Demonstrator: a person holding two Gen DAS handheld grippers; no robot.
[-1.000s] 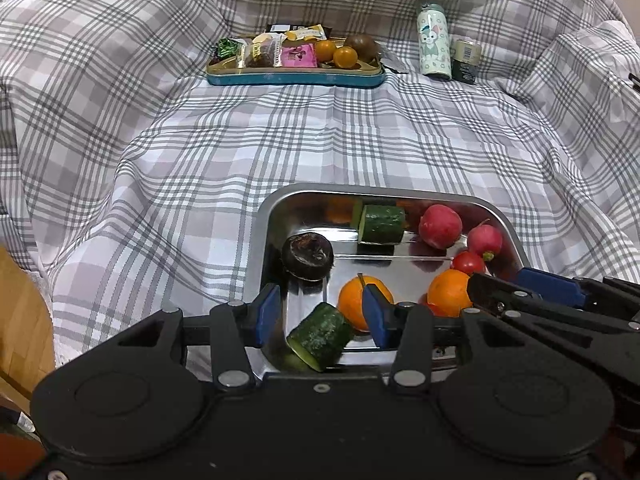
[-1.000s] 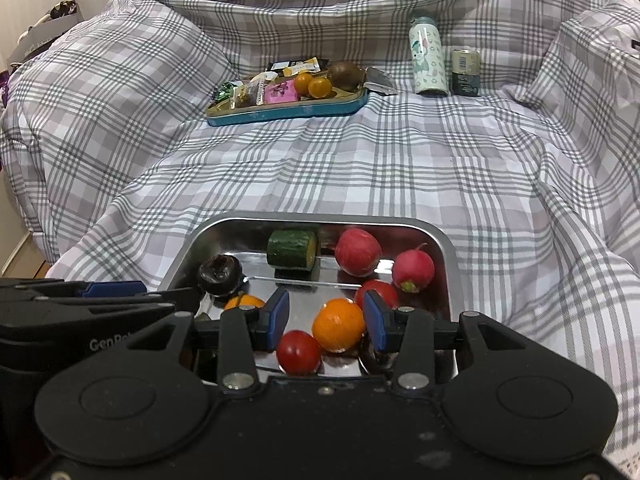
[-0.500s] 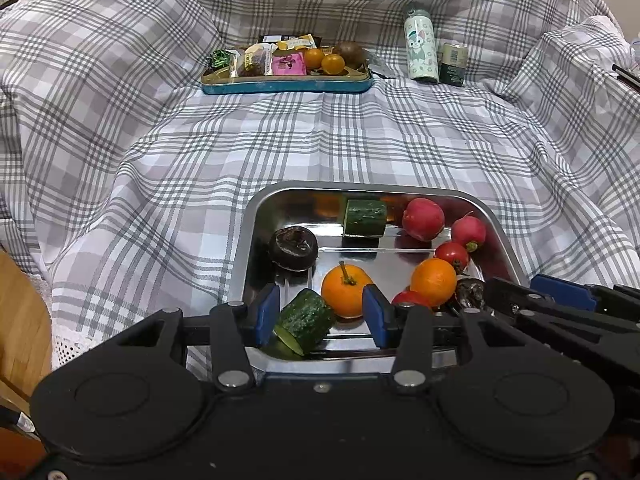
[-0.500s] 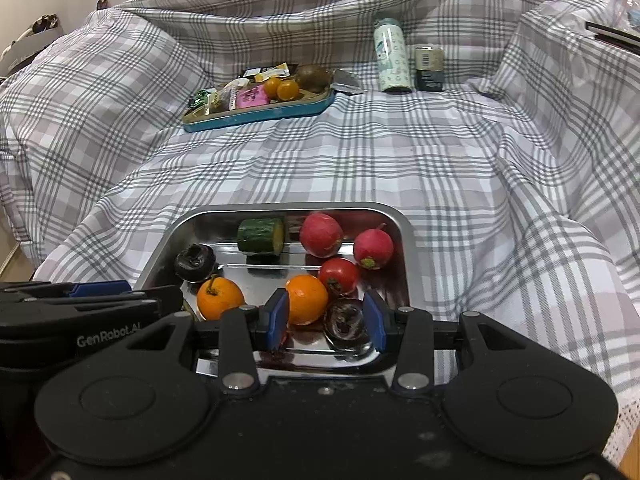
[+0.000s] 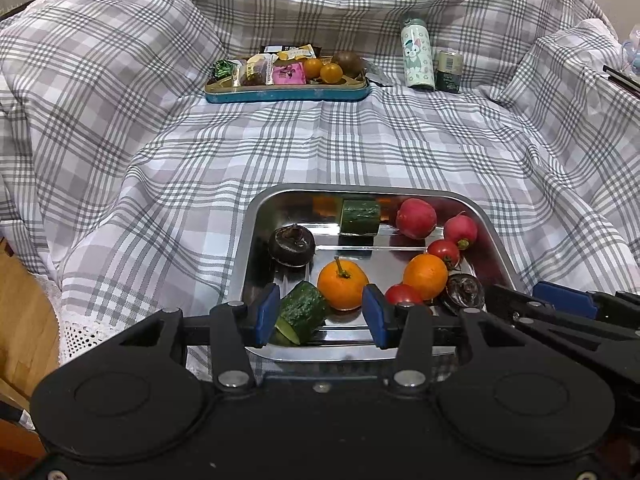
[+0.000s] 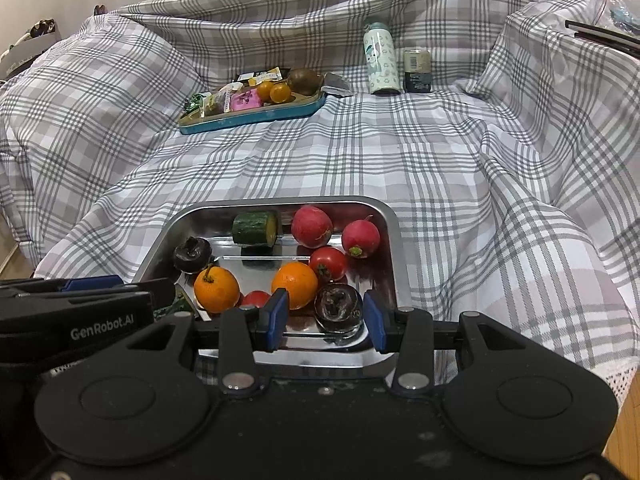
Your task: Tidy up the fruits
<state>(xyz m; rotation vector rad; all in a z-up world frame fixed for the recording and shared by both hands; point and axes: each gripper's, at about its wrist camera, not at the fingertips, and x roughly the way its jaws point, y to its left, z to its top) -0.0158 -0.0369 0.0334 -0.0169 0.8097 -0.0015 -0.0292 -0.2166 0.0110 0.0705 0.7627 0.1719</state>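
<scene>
A steel tray (image 5: 493,236) on the plaid cloth holds two oranges (image 5: 343,285) (image 5: 425,276), two cucumber pieces (image 5: 360,217), two radishes (image 5: 416,218), two tomatoes (image 5: 443,252) and two dark round fruits (image 5: 291,242). My left gripper (image 5: 320,316) hangs open over the tray's near left edge, gripping nothing; a cucumber piece (image 5: 302,312) and an orange show beyond its fingers. My right gripper (image 6: 326,318) is open at the near right edge of the tray (image 6: 397,240), with a dark fruit (image 6: 338,306) lying past its pads, untouched.
At the back, a blue tray (image 5: 286,94) carries snack packets, two small oranges and a brown fruit. A pale bottle (image 5: 417,58) and a small can (image 5: 448,66) stand to its right. Raised folds of cloth flank both sides. Wooden floor (image 5: 24,312) shows at lower left.
Both grippers have drawn back from the steel tray, so more of it and its fruit shows beyond the fingers. Their jaws have kept the same width.
</scene>
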